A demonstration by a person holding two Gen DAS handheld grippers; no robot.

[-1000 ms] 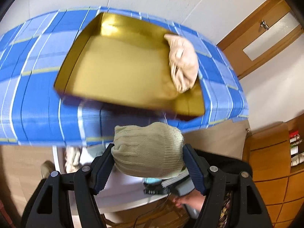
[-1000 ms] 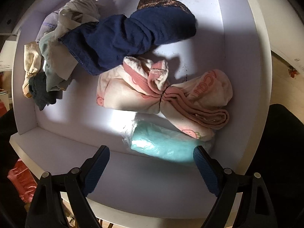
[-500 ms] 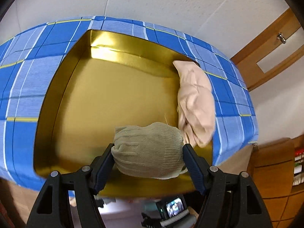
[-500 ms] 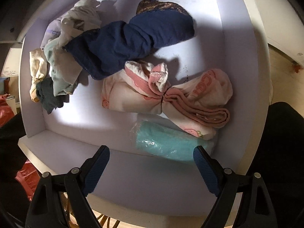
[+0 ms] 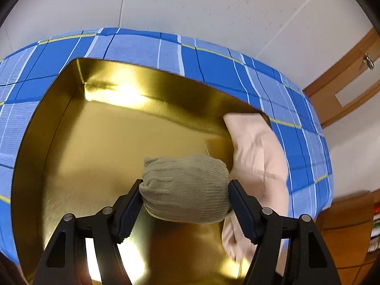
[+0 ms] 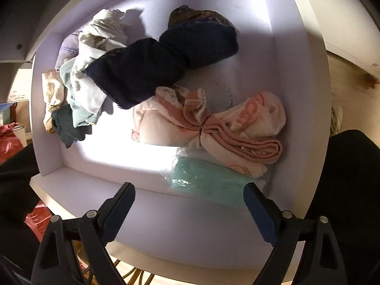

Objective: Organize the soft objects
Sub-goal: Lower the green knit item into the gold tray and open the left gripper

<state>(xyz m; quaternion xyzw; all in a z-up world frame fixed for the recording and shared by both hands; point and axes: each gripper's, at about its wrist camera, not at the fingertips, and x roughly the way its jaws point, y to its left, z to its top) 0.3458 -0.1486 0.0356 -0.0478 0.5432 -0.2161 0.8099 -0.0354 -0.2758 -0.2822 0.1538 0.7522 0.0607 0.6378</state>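
Note:
My left gripper [image 5: 185, 204] is shut on a rolled beige knit sock [image 5: 185, 187] and holds it over the inside of a gold tray [image 5: 99, 133]. A folded pale pink cloth [image 5: 258, 161] lies along the tray's right side. My right gripper [image 6: 188, 204] is open and empty above the front edge of a white drawer [image 6: 299, 95]. In the drawer lie a dark navy garment [image 6: 154, 68], a pink and cream bundle [image 6: 209, 123], a teal item in clear wrap [image 6: 209, 180] and a pile of pale clothes [image 6: 87, 71] at the left.
The gold tray sits on a blue plaid cloth [image 5: 213, 61] against a white wall. Wooden furniture [image 5: 344, 90] stands at the right. A red bag [image 6: 9, 140] shows left of the drawer. Dark fabric [image 6: 351, 190] lies right of the drawer.
My left gripper has carried the sock forward from below the table's edge to over the gold tray. My right gripper has shifted slightly over the drawer, still open.

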